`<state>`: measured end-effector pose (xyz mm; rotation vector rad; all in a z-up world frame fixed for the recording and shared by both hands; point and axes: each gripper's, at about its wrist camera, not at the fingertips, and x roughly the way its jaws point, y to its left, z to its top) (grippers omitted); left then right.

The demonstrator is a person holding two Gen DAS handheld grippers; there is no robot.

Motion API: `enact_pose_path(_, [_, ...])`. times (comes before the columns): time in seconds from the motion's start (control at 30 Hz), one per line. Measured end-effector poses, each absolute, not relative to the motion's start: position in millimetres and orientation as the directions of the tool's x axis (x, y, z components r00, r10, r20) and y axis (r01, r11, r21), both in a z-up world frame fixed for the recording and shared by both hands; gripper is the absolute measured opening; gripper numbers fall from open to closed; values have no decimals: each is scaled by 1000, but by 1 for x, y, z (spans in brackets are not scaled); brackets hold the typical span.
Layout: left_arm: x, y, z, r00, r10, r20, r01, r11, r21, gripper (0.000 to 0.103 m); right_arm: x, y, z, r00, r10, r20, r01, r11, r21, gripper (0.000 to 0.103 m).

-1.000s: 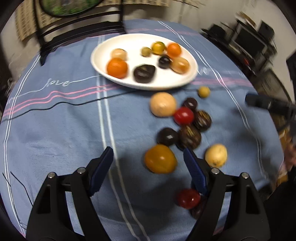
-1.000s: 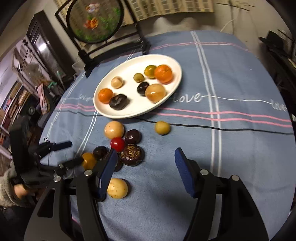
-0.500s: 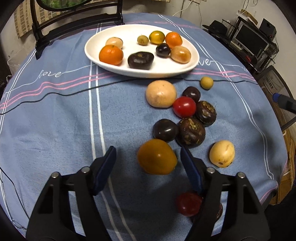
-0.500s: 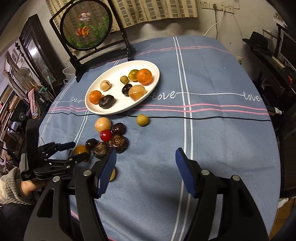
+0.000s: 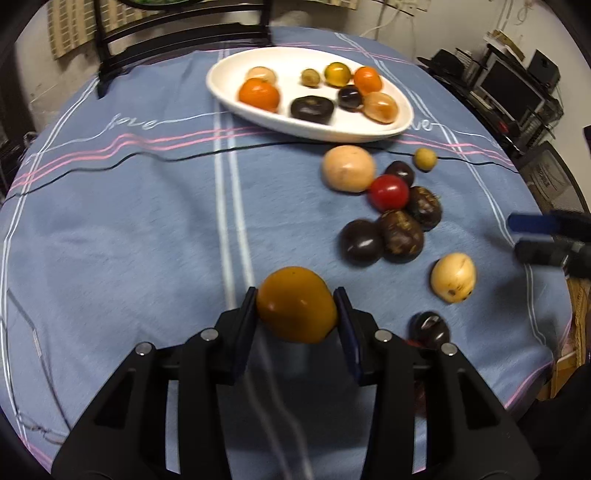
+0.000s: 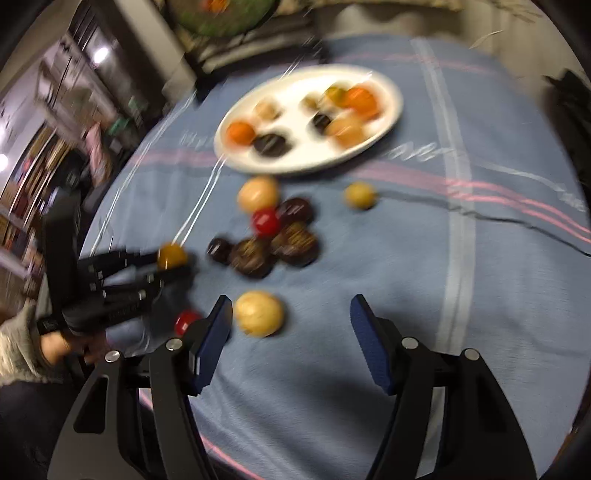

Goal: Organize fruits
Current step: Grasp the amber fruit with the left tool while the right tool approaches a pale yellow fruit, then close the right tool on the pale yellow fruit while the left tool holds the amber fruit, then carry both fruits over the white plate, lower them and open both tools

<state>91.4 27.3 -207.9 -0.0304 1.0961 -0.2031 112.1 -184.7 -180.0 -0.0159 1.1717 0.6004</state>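
Observation:
My left gripper [image 5: 295, 291] has an amber fruit [image 5: 295, 304] between its blue pads; the jaws are closing and both pads touch its sides. The right wrist view shows that same gripper [image 6: 177, 264] with the amber fruit [image 6: 171, 255] at its tips. My right gripper [image 6: 290, 301] hangs open over the cloth, with a pale yellow fruit [image 6: 258, 313] just inside its left finger and untouched. A white plate [image 5: 229, 74] at the back holds several fruits. Loose on the cloth lie a peach-coloured fruit [image 5: 347, 168], a red tomato [image 5: 389, 190] and several dark fruits [image 5: 400, 236].
A black cable [image 5: 147, 158] crosses the blue cloth in front of the plate. A dark chair [image 5: 177, 33] stands behind the table. A small yellow fruit [image 5: 424, 158] lies apart to the right. A person's hand [image 6: 55, 347] holds the left gripper at the table's edge.
The left jaws have closed in from wide apart onto the amber fruit. The right gripper has dropped closer to the loose fruits, and its view is now blurred.

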Motion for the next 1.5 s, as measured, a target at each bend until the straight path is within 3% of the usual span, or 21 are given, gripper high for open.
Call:
enact_pose_path(0.2, [75,43,-205,451,-149,-880,114,987,-109,42,109,-159,-187,218,429,-877,-518,812,269,66])
enact_pose_path(0.6, [64,56,-202,467,-137,-873,92,990,-106,41,118,-149,-212,205,404,-892,-520,817,250,39])
enact_pose_path(0.77, [69,51,-205,451,-148,-880,109,988,-111,41,113,-156,-192,292,416,-861,-530,820,217,38])
enact_pose_path(1.5, [62,48,-206,457,-170,-873,118,984,-130,40,113,-173,-201,267,425,-865,-481,837,262,38])
